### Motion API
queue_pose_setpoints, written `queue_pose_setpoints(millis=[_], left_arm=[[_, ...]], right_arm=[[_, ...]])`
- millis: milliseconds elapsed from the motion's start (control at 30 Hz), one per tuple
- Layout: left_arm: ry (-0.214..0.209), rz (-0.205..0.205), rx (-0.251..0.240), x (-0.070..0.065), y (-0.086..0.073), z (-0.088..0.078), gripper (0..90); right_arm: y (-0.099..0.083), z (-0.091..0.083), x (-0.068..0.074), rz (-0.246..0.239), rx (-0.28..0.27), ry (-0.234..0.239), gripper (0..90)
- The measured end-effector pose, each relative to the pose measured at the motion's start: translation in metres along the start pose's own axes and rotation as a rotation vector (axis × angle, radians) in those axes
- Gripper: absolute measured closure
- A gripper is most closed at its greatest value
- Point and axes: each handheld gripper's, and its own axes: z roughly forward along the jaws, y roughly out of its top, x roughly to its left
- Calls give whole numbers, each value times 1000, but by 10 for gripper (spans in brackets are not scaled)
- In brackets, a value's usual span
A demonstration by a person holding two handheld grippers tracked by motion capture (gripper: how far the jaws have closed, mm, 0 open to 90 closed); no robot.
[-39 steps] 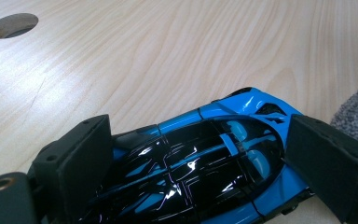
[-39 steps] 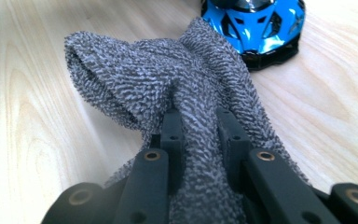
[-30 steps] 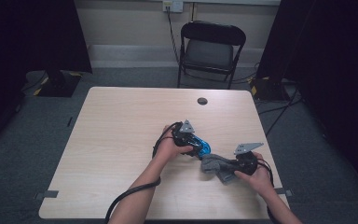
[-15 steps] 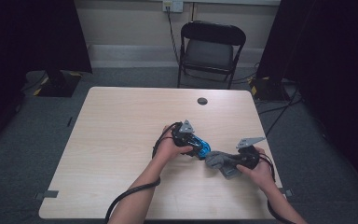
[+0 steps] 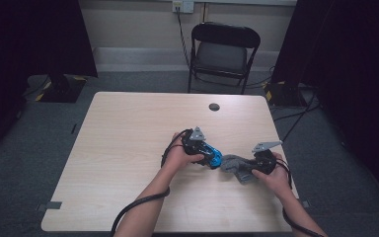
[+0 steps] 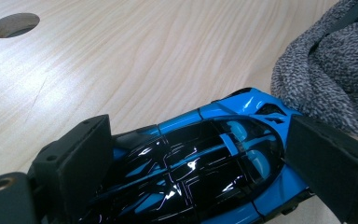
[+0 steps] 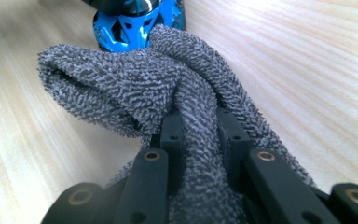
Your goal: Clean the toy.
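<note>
Toy car [image 5: 210,156] sits near the right edge of the surface [image 5: 128,128], clamped across its body by the left tongs [image 6: 200,163]. Right tongs [image 7: 200,135] are pinched on a grey cloth [image 7: 135,88], its bunched end touching the car's tip. Wiping looks just begun, most of the bodywork untouched. No readable writing or brand anywhere.

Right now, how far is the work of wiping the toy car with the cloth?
Done: the left claw holds the blue toy car, and the right claw pinches the grey cloth. In hand: the cloth touches the car's end. Left: probably wiping the rest of the body.
</note>
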Motion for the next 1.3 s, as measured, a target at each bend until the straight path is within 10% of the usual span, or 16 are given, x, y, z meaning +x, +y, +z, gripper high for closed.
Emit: queue_pose_setpoints(millis=[1300], left_arm=[[-6,1,44,1,6,0,80]], right_arm=[[35,7,-9,73,-77,-130,754]])
